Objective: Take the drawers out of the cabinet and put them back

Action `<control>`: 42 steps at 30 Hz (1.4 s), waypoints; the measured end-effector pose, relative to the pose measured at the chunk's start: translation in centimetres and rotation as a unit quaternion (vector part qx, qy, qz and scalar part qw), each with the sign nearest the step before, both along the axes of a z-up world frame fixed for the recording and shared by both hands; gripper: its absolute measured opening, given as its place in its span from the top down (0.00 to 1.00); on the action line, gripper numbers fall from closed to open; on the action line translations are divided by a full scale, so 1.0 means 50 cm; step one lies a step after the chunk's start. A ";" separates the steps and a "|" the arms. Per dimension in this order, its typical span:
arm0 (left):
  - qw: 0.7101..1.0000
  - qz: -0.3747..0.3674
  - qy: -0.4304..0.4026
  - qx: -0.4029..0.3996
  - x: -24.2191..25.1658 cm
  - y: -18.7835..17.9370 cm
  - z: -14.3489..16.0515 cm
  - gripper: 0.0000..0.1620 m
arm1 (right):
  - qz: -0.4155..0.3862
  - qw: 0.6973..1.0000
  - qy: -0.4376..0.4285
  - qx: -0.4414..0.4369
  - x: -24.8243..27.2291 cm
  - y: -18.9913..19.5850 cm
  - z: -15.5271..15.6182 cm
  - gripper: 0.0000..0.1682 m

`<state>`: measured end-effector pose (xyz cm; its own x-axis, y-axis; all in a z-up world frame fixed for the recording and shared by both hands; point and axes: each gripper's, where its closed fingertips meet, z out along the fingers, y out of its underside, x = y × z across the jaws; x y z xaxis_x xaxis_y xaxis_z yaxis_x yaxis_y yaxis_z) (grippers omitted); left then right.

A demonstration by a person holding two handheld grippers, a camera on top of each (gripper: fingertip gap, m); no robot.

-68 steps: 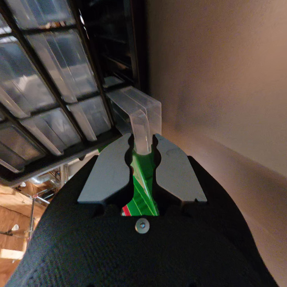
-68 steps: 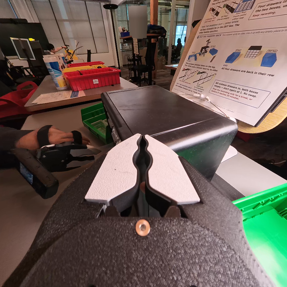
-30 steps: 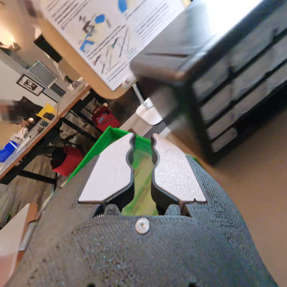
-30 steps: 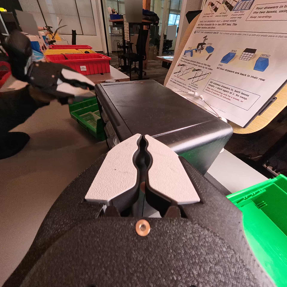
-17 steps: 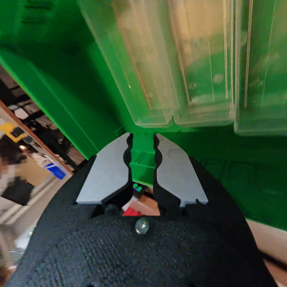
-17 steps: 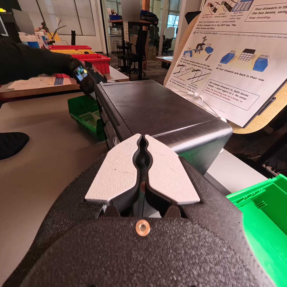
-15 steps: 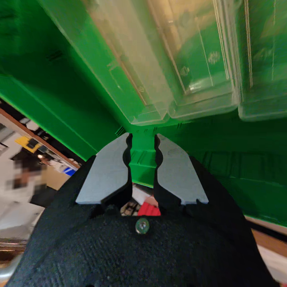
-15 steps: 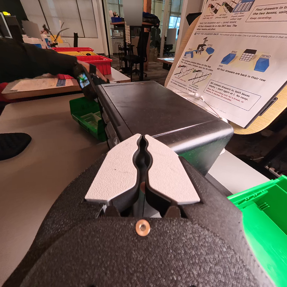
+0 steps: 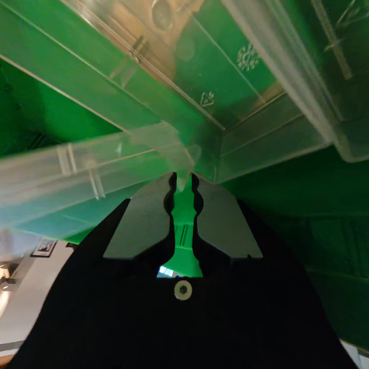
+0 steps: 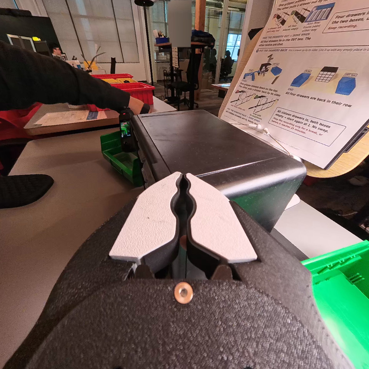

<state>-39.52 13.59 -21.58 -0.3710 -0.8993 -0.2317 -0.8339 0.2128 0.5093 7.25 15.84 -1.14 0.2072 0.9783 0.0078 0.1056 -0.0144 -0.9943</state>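
Note:
In the left wrist view my left gripper (image 9: pixel 183 175) is down inside a green bin (image 9: pixel 299 219). Its jaws are nearly closed on a thin clear edge at the corner of a clear plastic drawer (image 9: pixel 199 89). Another clear drawer (image 9: pixel 329 69) lies beside it on the right. In the right wrist view my right gripper (image 10: pixel 182 175) is shut and empty at the near top edge of the black drawer cabinet (image 10: pixel 209 143). Whether it touches the top is unclear. The left gripper's camera body (image 10: pixel 125 131) shows above the far green bin (image 10: pixel 119 159), held by a dark-sleeved arm.
A second green bin (image 10: pixel 339 289) sits at the right, close to my right gripper. A tilted instruction board (image 10: pixel 299 79) stands behind the cabinet. Red bins (image 10: pixel 129 87) sit on a far table. A black pad (image 10: pixel 20 189) lies on the table at left.
The left gripper swung from beside the cabinet down into the green bin, moved close to the drawers, and its jaws narrowed onto a drawer's edge. The right gripper stayed shut by the cabinet top.

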 end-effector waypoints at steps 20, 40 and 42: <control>0.964 0.212 -0.134 0.088 0.035 -0.099 0.179 0.93 | 0.000 1.000 0.003 -0.004 0.001 0.001 0.000 1.00; 0.902 0.260 -0.341 -0.057 0.594 -0.436 0.241 0.93 | -0.013 1.000 -0.009 -0.010 -0.001 0.002 -0.001 1.00; 0.901 0.255 -0.341 -0.083 0.638 -0.449 0.211 0.93 | -0.016 1.000 -0.011 -0.008 -0.001 0.001 -0.001 1.00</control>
<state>-7.64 -8.87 -11.04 0.2788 -0.9556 -0.0958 -0.9516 -0.2614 -0.1619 7.20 15.91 -1.17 0.2379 0.9713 -0.0037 0.1266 -0.0348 -0.9913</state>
